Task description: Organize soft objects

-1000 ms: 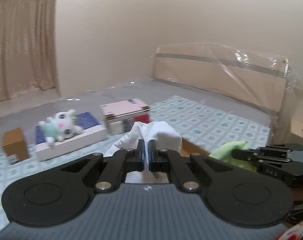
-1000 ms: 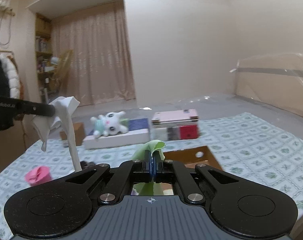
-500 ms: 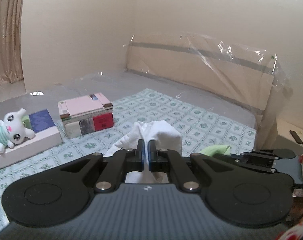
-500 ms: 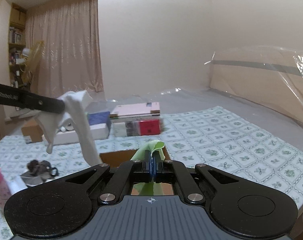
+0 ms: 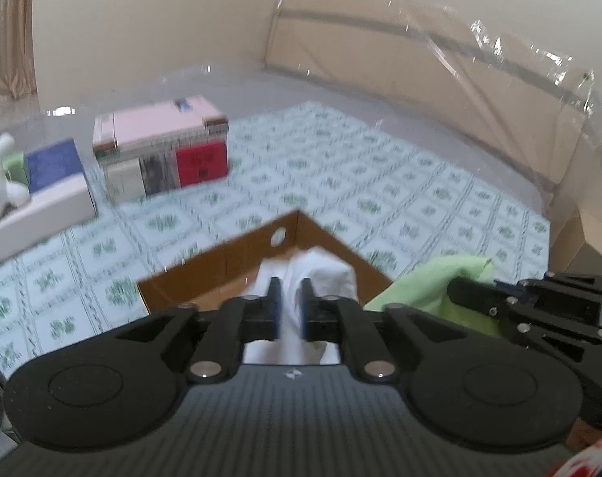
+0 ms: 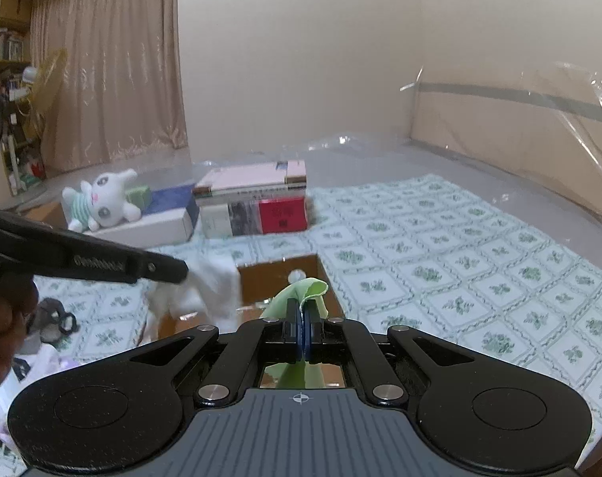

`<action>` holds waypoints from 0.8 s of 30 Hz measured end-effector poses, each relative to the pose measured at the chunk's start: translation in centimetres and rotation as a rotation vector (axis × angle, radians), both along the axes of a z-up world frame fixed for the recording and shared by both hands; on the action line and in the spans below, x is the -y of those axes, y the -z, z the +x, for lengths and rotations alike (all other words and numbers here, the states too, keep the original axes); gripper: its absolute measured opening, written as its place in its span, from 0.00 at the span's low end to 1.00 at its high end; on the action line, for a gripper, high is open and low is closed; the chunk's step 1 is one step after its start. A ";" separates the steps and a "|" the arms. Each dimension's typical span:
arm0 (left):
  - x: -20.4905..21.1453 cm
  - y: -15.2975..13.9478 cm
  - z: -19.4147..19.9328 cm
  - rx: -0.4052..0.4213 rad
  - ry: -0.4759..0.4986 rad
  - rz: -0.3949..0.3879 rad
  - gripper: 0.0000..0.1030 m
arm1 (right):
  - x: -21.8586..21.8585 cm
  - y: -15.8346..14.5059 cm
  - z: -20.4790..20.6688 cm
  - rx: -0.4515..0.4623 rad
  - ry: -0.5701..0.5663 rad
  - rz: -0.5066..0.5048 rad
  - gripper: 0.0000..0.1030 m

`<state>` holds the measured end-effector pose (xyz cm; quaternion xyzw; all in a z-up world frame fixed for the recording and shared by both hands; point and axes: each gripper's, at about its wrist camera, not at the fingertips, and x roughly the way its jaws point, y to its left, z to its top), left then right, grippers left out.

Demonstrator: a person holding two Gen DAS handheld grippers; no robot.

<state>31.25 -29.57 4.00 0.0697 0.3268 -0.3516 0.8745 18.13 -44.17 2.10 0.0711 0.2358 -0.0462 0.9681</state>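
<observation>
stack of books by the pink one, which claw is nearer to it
Left. The left claw, with the white cloth between its fingers, sits over the cardboard box on the side toward the stack of books; the right claw is farther off, pinching the green cloth.

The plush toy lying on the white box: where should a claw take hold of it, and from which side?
Probably the striped body of the plush toy, from above: it lies on its side on the white box, and the body is narrower than the big head, with nothing over it.
</observation>
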 end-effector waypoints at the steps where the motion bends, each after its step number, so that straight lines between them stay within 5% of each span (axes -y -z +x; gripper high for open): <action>1: -0.1 0.3 0.2 -0.007 0.001 0.001 0.23 | 0.0 0.3 0.2 -0.009 0.001 0.002 0.01; 16: -7.7 -1.8 -3.2 0.042 -0.107 -0.053 0.30 | -0.4 0.5 3.8 -0.013 -0.043 0.038 0.02; 24: -10.9 -0.7 -6.4 0.026 -0.162 -0.075 0.31 | -0.9 5.1 6.6 -0.258 -0.097 0.062 0.02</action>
